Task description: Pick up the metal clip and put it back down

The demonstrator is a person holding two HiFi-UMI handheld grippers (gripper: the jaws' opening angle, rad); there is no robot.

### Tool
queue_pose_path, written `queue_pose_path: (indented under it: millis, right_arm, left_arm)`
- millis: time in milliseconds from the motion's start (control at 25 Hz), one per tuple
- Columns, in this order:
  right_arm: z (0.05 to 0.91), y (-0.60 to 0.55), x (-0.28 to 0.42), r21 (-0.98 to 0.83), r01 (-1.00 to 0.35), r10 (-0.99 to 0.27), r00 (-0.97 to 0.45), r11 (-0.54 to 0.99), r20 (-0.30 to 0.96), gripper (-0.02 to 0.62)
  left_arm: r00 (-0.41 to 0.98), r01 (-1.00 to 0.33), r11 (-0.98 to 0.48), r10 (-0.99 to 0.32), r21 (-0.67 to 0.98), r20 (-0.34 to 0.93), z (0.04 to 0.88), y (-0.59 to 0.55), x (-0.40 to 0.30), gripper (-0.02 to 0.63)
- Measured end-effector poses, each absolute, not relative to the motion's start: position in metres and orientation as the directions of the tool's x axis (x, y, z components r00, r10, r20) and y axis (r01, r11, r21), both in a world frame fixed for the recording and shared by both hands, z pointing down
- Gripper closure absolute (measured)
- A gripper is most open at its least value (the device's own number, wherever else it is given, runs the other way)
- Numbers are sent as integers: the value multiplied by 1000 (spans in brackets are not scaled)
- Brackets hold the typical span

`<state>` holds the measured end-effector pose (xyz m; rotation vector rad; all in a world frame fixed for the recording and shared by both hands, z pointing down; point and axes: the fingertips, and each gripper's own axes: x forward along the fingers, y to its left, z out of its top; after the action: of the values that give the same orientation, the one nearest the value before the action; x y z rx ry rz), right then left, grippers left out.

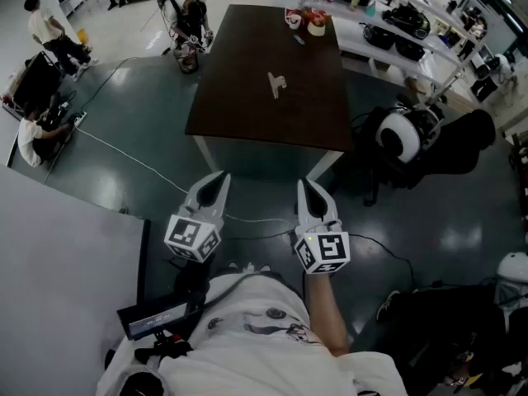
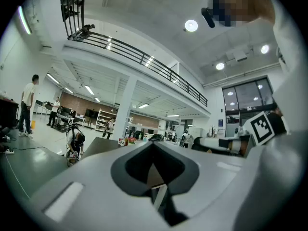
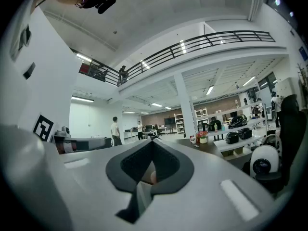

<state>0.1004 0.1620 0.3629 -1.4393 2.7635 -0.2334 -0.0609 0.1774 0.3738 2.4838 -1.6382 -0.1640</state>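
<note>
The metal clip (image 1: 277, 82) lies flat near the middle of a dark brown table (image 1: 239, 97) in the head view. Both grippers hang in front of the person, short of the table's near edge and well apart from the clip. The left gripper (image 1: 221, 176) has its jaws together in a point with nothing between them. The right gripper (image 1: 305, 183) is likewise shut and holds nothing. In the left gripper view the left gripper (image 2: 153, 143) points level across the hall. The right gripper (image 3: 153, 141) does the same in its own view. The clip shows in neither gripper view.
Cups and small items (image 1: 309, 21) stand at the table's far end. White shelves (image 1: 396, 23) with appliances run along the right. A round white machine (image 1: 404, 134) sits by the table's right corner. Cables (image 1: 124, 151) cross the floor; people (image 1: 45, 27) are at the far left.
</note>
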Motion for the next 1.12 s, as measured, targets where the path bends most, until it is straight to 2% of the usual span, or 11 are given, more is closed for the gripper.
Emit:
queue_pose_path:
  millis: [280,440,1120]
  right_arm:
    - [356,163,109,-128,-806,-809,-587,578,38,597]
    - [340,154,122,-127,-801,-809,-588,585,-19,595]
    - [355,180,148,-182,-771,-778,-627,610,44,594]
  left_arm:
    - [390,-904,-384,-921,190,-6,373,178,-49,611]
    - [410,-896,-411,-911,167,-42,360,163,-34,611]
    - [371,-914,-363,-928,181,11,366,195,-2,611]
